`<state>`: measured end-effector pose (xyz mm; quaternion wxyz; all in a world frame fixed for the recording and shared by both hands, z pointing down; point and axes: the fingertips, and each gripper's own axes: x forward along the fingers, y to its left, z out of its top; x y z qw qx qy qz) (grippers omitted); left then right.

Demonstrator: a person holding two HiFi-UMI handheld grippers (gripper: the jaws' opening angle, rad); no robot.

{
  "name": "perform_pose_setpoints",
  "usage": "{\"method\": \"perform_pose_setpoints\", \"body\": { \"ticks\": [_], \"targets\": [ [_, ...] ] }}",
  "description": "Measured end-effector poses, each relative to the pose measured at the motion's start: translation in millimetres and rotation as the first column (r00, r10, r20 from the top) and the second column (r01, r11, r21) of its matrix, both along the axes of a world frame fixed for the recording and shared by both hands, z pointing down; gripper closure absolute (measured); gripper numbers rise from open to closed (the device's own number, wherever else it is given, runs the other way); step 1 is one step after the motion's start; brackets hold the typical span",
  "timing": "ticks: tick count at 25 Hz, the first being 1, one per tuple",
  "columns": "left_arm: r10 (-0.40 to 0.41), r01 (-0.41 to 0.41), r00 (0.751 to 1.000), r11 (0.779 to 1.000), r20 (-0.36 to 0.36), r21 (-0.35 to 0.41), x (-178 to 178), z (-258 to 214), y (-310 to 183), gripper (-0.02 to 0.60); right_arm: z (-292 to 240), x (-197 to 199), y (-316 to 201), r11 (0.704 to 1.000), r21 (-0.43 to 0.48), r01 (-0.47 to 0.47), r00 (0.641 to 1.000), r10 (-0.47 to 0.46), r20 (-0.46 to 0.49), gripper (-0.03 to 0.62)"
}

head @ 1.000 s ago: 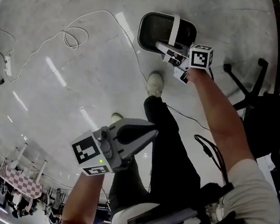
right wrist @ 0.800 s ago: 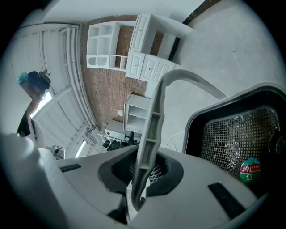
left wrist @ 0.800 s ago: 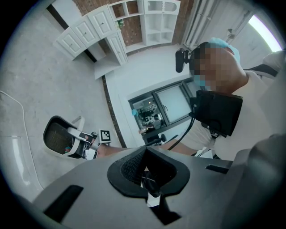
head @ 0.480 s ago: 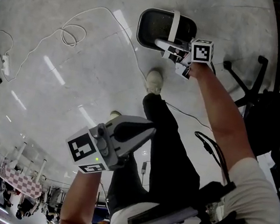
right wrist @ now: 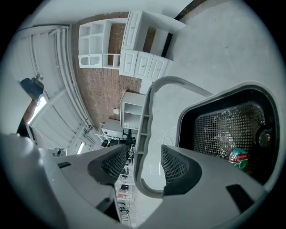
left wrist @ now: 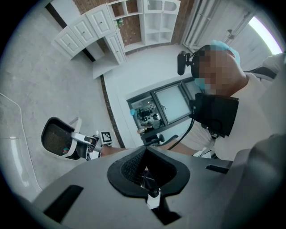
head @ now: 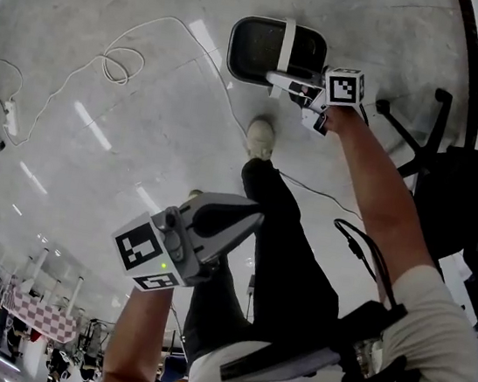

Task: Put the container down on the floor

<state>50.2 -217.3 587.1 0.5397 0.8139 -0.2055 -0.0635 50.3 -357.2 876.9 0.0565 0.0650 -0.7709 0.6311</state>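
The container [head: 261,49] rests on the floor [head: 122,143]. Your right gripper [head: 282,82] has just been opening; the handle [right wrist: 144,134] stands loose between its spread jaws, apparently released. Your left gripper [head: 248,219] stays out of the job, jaws together, empty.

This looks like a large open workroom, part lab and part office. The floor [head: 121,151] is bare polished concrete that mirrors long strip lights. A loose white cable [head: 120,61] loops across it towards a power strip [head: 11,114]. A black swivel chair [head: 403,134] stands on splayed legs at one side. Along a brick wall [right wrist: 105,89] run white cabinets [right wrist: 143,65] and open shelves [left wrist: 147,18]. Far down the hall, more chairs and a few people crowd near a checked panel [head: 40,318].
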Motion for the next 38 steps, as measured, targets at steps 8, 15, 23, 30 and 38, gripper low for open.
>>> {"method": "perform_pose_setpoints", "body": {
  "ticks": [8, 15, 23, 30, 38],
  "targets": [
    [0.042, -0.042, 0.999, 0.999, 0.015, -0.001, -26.4, -14.9, -7.6, 0.572, -11.0, 12.0, -2.3, 0.998, -0.028, -0.056, 0.996, 0.054, -0.067, 0.378],
    [0.076, -0.077, 0.997, 0.996, 0.025, 0.036, -14.9, -51.3, 1.5, 0.572, -44.1, 61.8, 15.1, 0.989, -0.021, -0.143, 0.977, 0.138, -0.161, 0.376],
    [0.116, -0.119, 0.992, 0.990, 0.047, 0.068, -15.7, -102.8, 15.6, 0.572, -101.8, 100.7, 56.1, 0.979, -0.023, -0.201, 0.953, 0.190, -0.235, 0.376],
    [0.165, -0.173, 0.984, 0.977, 0.074, 0.122, -35.0, -145.4, 42.8, 0.572, -172.9, 96.3, 109.9, 0.981, 0.082, -0.178, 0.927, 0.195, -0.321, 0.551],
    [0.142, -0.159, 0.985, 0.969, 0.101, 0.191, -79.5, -211.8, 89.1, 0.572, -285.6, 52.6, 198.7, 0.973, 0.206, -0.105, 0.913, 0.177, -0.367, 0.572]
  ]
}}
